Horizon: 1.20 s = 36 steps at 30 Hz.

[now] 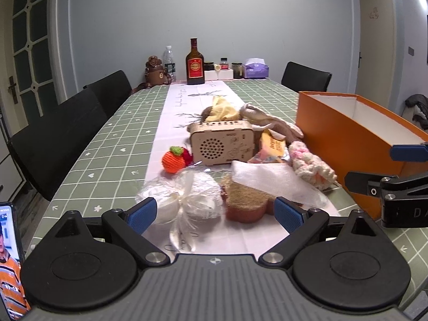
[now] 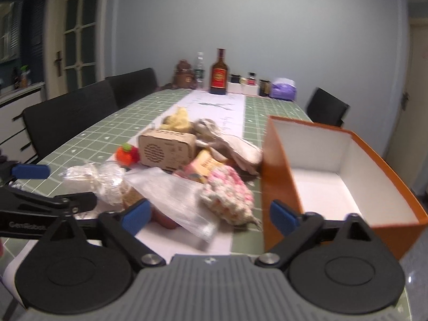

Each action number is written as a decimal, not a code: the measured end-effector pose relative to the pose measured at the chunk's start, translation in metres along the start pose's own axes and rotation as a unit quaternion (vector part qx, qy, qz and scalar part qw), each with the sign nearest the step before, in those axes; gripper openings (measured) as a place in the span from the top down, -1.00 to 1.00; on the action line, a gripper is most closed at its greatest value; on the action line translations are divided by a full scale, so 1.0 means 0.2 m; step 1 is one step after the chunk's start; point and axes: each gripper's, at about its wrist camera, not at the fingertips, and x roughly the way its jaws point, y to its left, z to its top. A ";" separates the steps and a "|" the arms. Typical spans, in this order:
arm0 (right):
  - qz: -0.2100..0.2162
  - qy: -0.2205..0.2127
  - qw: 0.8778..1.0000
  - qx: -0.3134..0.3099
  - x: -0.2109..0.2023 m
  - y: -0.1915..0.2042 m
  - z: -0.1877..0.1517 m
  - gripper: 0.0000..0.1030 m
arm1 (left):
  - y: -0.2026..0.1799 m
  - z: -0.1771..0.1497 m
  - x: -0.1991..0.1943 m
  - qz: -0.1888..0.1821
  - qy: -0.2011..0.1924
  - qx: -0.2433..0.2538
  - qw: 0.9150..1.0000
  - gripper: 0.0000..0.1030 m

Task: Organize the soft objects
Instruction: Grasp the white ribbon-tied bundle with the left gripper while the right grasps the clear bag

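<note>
Only a little writing can be read: "GenRobot" in pale letters on the arm of the left hand-held gripper [image 2: 53,187] as the right wrist view catches it, and "DA" on the right hand-held gripper [image 1: 385,165] at the right edge of the left wrist view. The label on the dark bottle [image 1: 195,62] far ahead is too small to read.

Both hand-held grippers are spread wide with nothing between the blue pads. Just ahead of the left one, between its fingers, lie a white mesh-wrapped bundle [image 1: 184,198] and a brown fibre pad [image 1: 244,200]. A white gauze sheet [image 1: 272,178] rests over that pad. Ahead of the right one, the pink-and-white crocheted piece [image 2: 227,195] lies touching the gauze sheet, with the orange box [image 2: 347,182] just to its right, open and white inside.

Farther ahead on the desk [image 1: 112,144] sit a crocheted orange fruit [image 1: 174,160], a wooden speaker box [image 1: 223,143], a yellow cloth [image 1: 223,109] and beige gloves [image 1: 267,120], crowded together. A phone [image 1: 9,262] shows at the left one's lower left.
</note>
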 end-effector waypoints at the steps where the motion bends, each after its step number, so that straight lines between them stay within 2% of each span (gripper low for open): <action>1: 0.005 -0.001 1.000 -0.009 0.01 0.02 0.01 -0.69 | 0.01 0.00 0.01 0.001 -0.001 0.002 1.000 -1.00; 5: 0.029 0.007 0.999 -0.036 0.09 0.07 0.03 -0.43 | 0.03 0.02 0.05 0.000 -0.007 0.049 0.999 -1.00; 9: 0.051 0.032 0.998 -0.032 0.22 0.08 0.05 -0.40 | 0.02 0.03 0.12 0.001 -0.001 0.121 0.993 -1.00; 13: 0.068 0.052 0.996 -0.031 0.34 0.11 0.05 -0.40 | 0.01 0.03 0.21 0.000 0.013 0.165 0.986 -1.00; 16: 0.075 0.068 0.994 -0.029 0.42 0.11 0.06 -0.43 | 0.02 0.02 0.28 -0.003 0.027 0.169 0.985 -1.00; 18: 0.084 0.079 0.993 -0.026 0.47 0.12 0.06 -0.55 | 0.05 0.02 0.33 -0.008 0.041 0.173 0.984 -1.00; 21: 0.101 0.092 0.990 -0.023 0.54 0.12 0.07 -0.56 | 0.05 0.01 0.39 -0.008 0.059 0.199 0.978 -1.00; 29: 0.113 0.108 0.988 0.003 0.68 0.10 0.07 -0.56 | 0.03 -0.01 0.51 0.025 0.082 0.234 0.969 -1.00; 30: 0.112 0.108 0.988 0.002 0.68 0.10 0.07 -0.56 | 0.03 -0.02 0.53 0.032 0.086 0.237 0.967 -0.94; 31: 0.110 0.105 0.988 0.001 0.69 0.10 0.07 -0.54 | 0.03 -0.02 0.55 0.038 0.092 0.238 0.966 -0.86; 32: 0.108 0.103 0.989 0.002 0.70 0.09 0.07 -0.53 | 0.03 -0.02 0.56 0.037 0.101 0.237 0.966 -0.70; 34: 0.106 0.100 0.989 0.009 0.71 0.08 0.06 -0.41 | 0.05 -0.02 0.58 0.041 0.103 0.224 0.968 -0.70; 36: 0.097 0.095 0.991 0.011 0.71 0.06 0.06 -0.17 | 0.06 -0.02 0.59 0.042 0.104 0.210 0.971 -0.61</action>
